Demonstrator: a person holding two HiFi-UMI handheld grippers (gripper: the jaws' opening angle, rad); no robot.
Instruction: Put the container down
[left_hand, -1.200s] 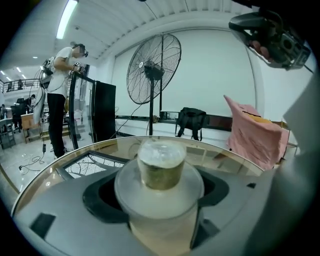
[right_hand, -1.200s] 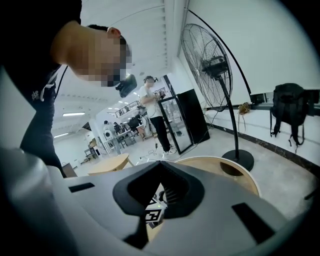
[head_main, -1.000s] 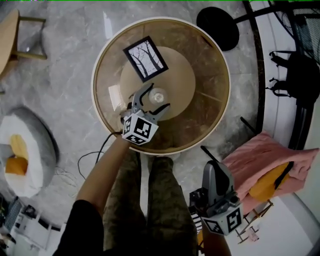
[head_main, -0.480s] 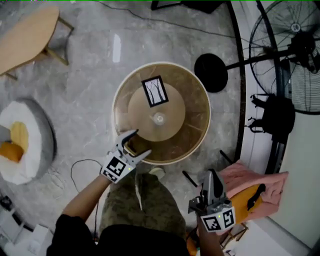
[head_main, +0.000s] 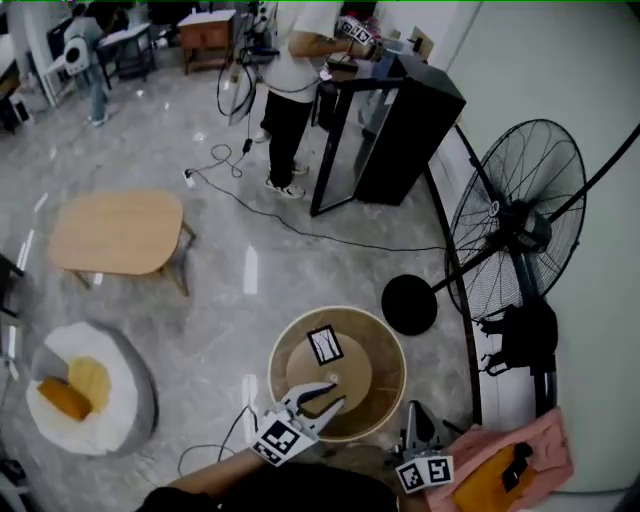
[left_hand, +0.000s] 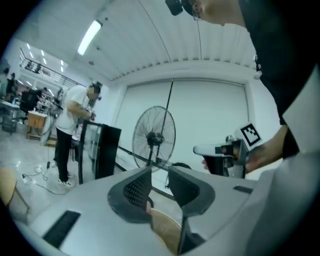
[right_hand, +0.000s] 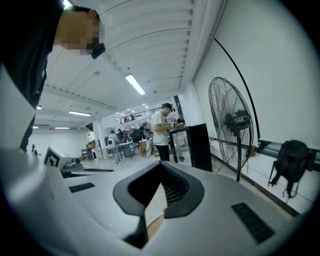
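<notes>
The round glass table sits low in the head view with a black-framed picture on it. A small clear container seems to stand near the table's middle, too small to make out well. My left gripper hovers over the table's near edge, just short of the container. Its jaws are closing, a gap shows between them and nothing is in it. My right gripper is held low at the right, off the table, with its jaws shut and empty.
A big standing fan with a black round base stands right of the table. Behind are a black cabinet, a person and a floor cable. A low wooden table, a white cushion and pink cloth lie nearby.
The head view has risen from straight down on the table to out over the room. My left gripper has drawn back from the container and its jaws have narrowed.
</notes>
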